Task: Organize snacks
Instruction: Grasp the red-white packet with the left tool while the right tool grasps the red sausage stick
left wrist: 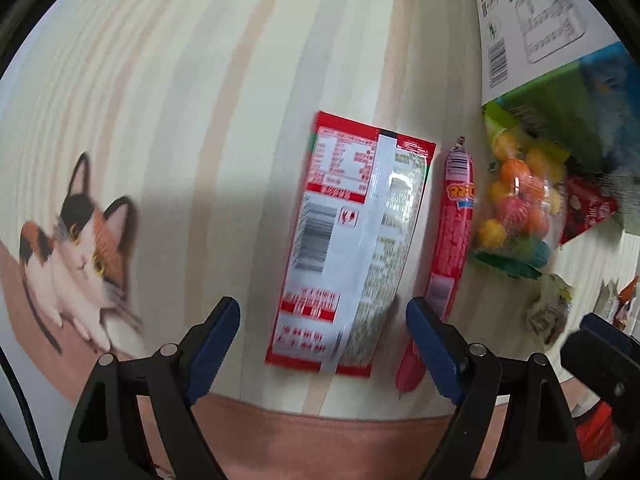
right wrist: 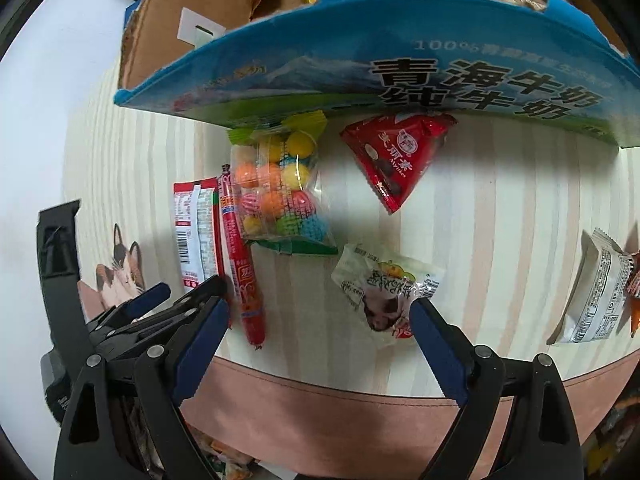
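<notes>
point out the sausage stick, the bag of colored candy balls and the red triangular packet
sausage stick (right wrist: 241,276), right wrist view, middle of its red casing
bag of colored candy balls (right wrist: 280,196), right wrist view, clear front
red triangular packet (right wrist: 394,156), right wrist view, printed face

"青海牛奶 纯牛奶" on blue carton (right wrist: 400,56)

It looks like a home: a table mat (left wrist: 168,80) with pale stripes and a printed cat (left wrist: 76,248), snack packets (right wrist: 384,292) on it, and a milk carton box (right wrist: 360,60) reused for snacks.
</notes>
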